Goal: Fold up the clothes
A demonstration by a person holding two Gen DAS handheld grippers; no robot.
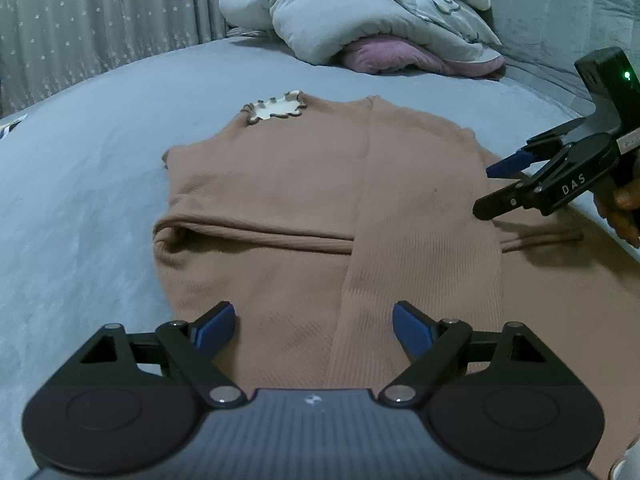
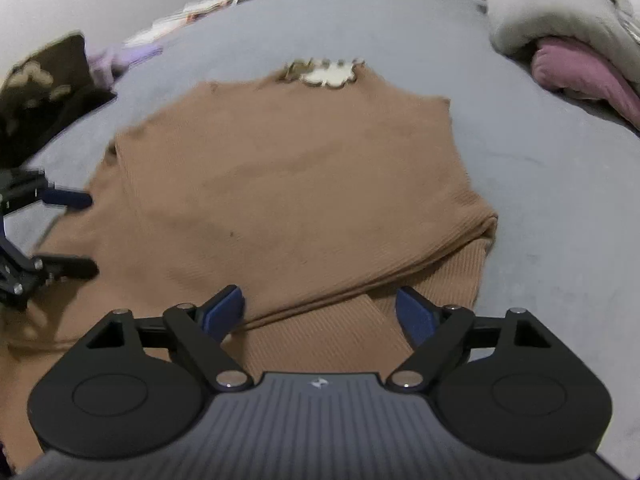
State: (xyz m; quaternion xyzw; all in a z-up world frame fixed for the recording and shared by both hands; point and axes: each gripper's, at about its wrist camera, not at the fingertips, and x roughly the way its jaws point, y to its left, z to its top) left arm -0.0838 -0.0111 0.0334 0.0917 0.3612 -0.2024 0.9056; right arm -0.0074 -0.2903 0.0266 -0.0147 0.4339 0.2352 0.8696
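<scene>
- A grey-blue bed (image 1: pixel 100 184) fills both views; the brown ribbed top (image 1: pixel 260 184) lies flat on it straight ahead of both tools, its cream collar (image 1: pixel 276 111) at the far end, one sleeve (image 1: pixel 420 240) folded lengthwise down the body and a crosswise fold showing beneath it.
- A heaped grey quilt (image 1: pixel 320 20) over a pink blanket (image 1: pixel 400 58) sits beyond the top, well apart from it.
- The left gripper (image 1: pixel 313 326) hovers over the near hem, fingers spread, holding nothing; the right gripper (image 2: pixel 320 312) likewise gapes empty over the folded edge.
- Risk, as a judgement: a pinch that catches only the upper layer could drag the sleeve off its line and undo the fold; the ribbed knit looks soft and likely to slide.
- Only the right view shows a dark patterned garment (image 2: pixel 44 92) left of the tool and the top's doubled right edge; only the left view shows the starred curtain (image 1: pixel 100 20) and the holder's hand (image 1: pixel 620 208).
</scene>
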